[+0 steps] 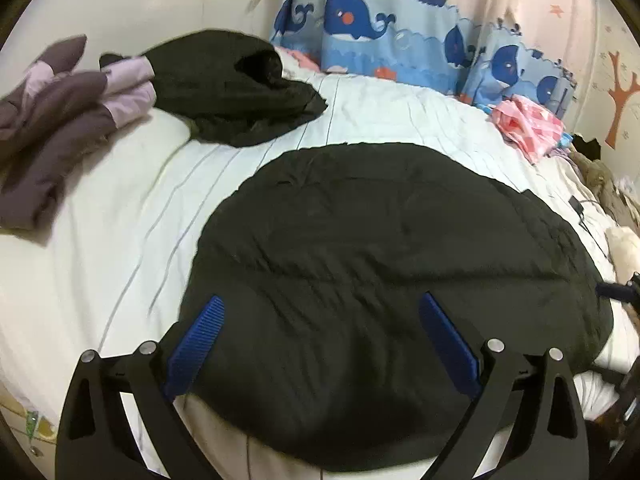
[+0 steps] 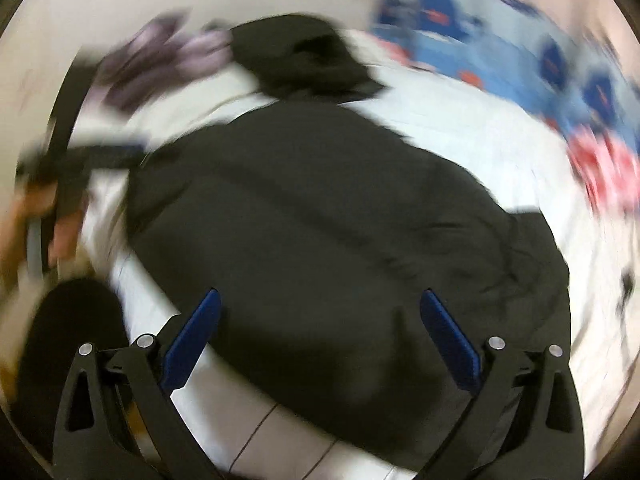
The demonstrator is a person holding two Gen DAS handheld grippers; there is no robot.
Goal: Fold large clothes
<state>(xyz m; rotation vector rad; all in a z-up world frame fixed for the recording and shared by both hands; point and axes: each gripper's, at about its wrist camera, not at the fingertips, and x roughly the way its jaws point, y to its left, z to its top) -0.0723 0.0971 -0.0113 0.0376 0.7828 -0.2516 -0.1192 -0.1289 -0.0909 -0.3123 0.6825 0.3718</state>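
**Black padded coat spread flat on bed; both grippers empty above its near edge**

The large black coat (image 1: 384,280) lies flat on the bed (image 1: 120,240), occupying the middle and near part of the mattress. Its surface is quilted, with shallow horizontal seams and light wrinkling; the outline is broad and rounded under the fisheye lens. Its near edge reaches close to the near side of the bed. In the right wrist view the same coat (image 2: 320,220) fills the centre, though that picture is heavily motion-blurred and fine detail cannot be read.

The left gripper (image 1: 320,308) hangs over the coat's near edge with its jaws spread wide and nothing between them. The right gripper (image 2: 320,304) is likewise over the coat, jaws parted and empty. Contact with the cloth cannot be confirmed in either view.

The bed carries a white cover with thin dark stripes. At the far side a second black garment (image 1: 240,88) lies crumpled, well apart from the coat. Beside it, to the left, is a purple and lilac padded jacket (image 1: 60,120). A pink patterned cloth (image 1: 528,124) lies at the far right edge.

Behind the bed hangs a curtain printed with blue whales (image 1: 380,28). The wall at the right bears an orange tree-shaped decal (image 1: 620,96).
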